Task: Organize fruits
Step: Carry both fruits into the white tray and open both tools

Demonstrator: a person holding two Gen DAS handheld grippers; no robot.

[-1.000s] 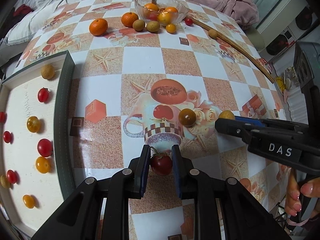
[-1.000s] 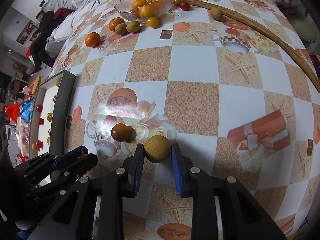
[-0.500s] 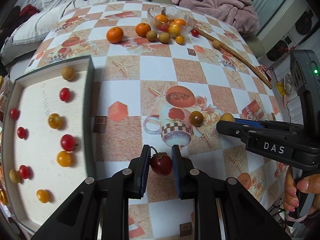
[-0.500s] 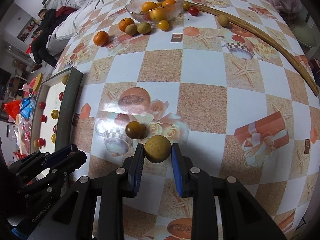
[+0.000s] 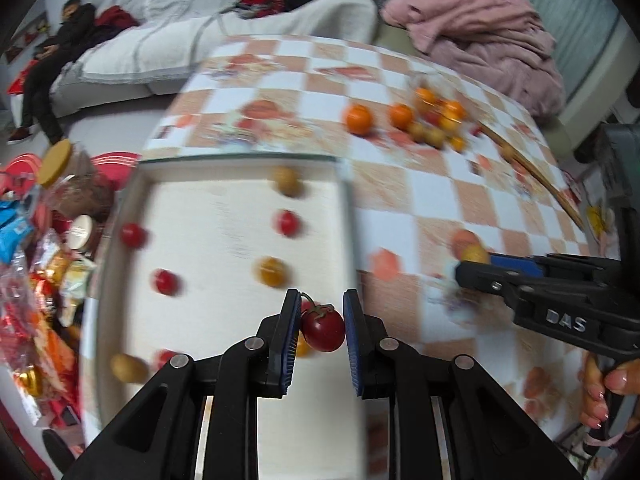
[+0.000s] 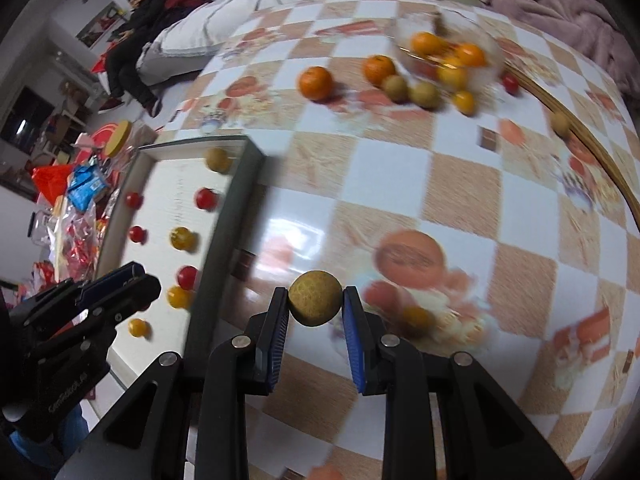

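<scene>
My left gripper (image 5: 322,320) is shut on a dark red cherry tomato (image 5: 323,330) with a green stem and holds it above the right part of the white tray (image 5: 224,216). The tray holds several red and yellow cherry tomatoes and tan round fruits in rows. My right gripper (image 6: 316,312) is shut on a tan round fruit (image 6: 315,299) and holds it above the checked tablecloth, just right of the tray's dark rim (image 6: 224,240). It also shows in the left wrist view (image 5: 476,258). The left gripper shows in the right wrist view (image 6: 124,284) over the tray.
A glass bowl (image 6: 448,56) of oranges stands at the table's far side, with two oranges (image 6: 316,82), small fruits and a red tomato (image 6: 510,82) around it. A wooden stick (image 6: 592,148) lies along the right. A yellow tomato (image 6: 416,316) lies on the cloth. Snack packets (image 5: 24,240) lie left of the tray.
Both grippers have lifted and swung left towards the tray, each still holding its fruit. The left gripper's tomato has gone from over the tablecloth to over the tray.
</scene>
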